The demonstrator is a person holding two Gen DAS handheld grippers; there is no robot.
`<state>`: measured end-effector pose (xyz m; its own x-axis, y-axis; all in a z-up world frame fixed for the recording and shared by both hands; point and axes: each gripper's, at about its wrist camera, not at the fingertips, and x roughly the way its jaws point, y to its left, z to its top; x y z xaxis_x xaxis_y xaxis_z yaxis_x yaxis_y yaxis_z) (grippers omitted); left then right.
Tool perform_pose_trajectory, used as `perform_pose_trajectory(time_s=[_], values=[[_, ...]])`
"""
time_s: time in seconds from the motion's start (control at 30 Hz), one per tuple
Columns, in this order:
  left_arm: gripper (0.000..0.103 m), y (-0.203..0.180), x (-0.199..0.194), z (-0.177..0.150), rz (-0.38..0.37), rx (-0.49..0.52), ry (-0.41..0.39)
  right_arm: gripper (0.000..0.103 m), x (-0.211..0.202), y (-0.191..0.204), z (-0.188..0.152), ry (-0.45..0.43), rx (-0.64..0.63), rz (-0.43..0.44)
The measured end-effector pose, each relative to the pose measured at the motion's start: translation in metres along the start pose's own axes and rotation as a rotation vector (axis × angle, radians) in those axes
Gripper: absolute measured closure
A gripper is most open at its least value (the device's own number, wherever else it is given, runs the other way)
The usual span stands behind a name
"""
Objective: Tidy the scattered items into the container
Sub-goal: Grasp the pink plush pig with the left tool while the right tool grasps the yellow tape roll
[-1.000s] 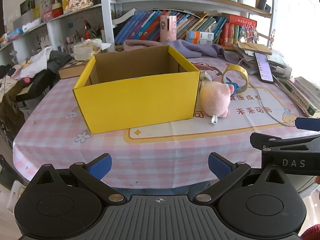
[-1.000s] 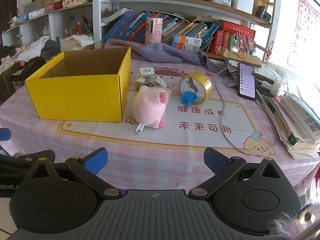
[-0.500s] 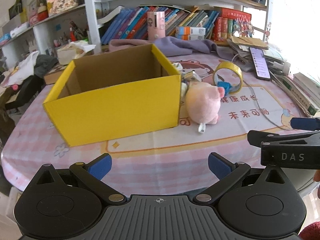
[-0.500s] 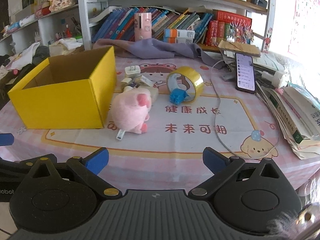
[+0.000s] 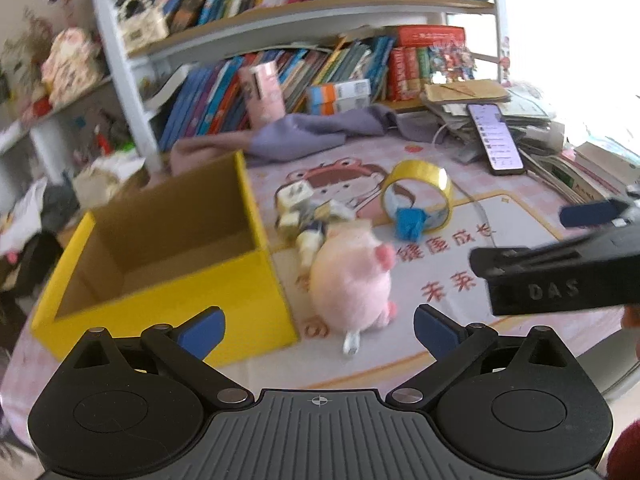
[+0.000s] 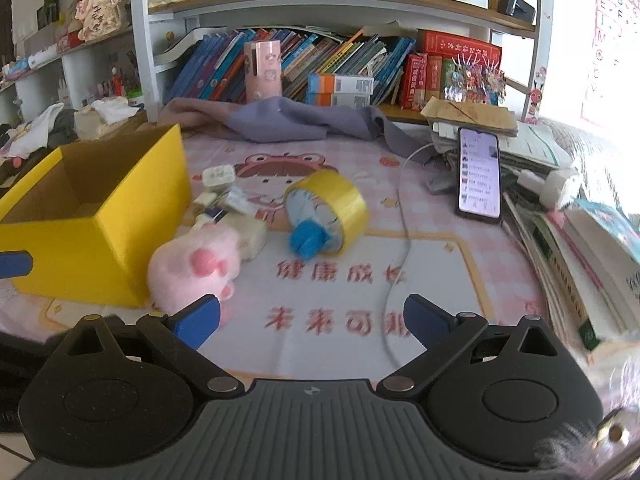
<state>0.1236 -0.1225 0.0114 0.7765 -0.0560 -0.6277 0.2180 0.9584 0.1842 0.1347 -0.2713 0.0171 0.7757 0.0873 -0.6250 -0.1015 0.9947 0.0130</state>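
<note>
Here, both tongs are seen spread wide and empty above the near edge of the worktop [image 6: 472,280], which is covered by a pink checked cloth. The left tongs [image 5: 318,326] are held before the near right corner of the yellow box [image 5: 168,280], with the pink plush pig [image 5: 352,276] framed in the gap between the blue pads. The right tongs [image 6: 312,316] are held further right, over the printed red characters on the cloth.

The yellow box [image 6: 100,216] is set at the left of the worktop, its open top upward and its cardboard interior seen bare as far as it shows. The pink plush pig [image 6: 192,268] is laid on its side just beside the box's near right corner, its long axis running near to far and its snout pointed toward the right. Just beyond it, small white chargers and plugs [image 6: 224,196] are heaped against the box's right wall. To their right, a yellow tape roll [image 6: 332,208] is stood on edge with its opening turned toward the near left, and a small blue object [image 6: 306,240] is touching its near rim. A phone [image 6: 480,174] is propped at the far right, beside stacked books.
</note>
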Motion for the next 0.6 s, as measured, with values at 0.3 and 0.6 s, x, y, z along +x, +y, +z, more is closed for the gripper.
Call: perform_pose_trajectory(time_s=[0.3,0.6], values=[[0.002,-0.034,0.038,0.033,0.018,0.028,0.046,0.003,0.043,-0.035,0.035,0.011,-0.060,0.054],[0.002,-0.057,0.081,0.043,0.066,0.023,0.172,0.003,0.099,-0.053,0.057,0.071,-0.137,0.148]])
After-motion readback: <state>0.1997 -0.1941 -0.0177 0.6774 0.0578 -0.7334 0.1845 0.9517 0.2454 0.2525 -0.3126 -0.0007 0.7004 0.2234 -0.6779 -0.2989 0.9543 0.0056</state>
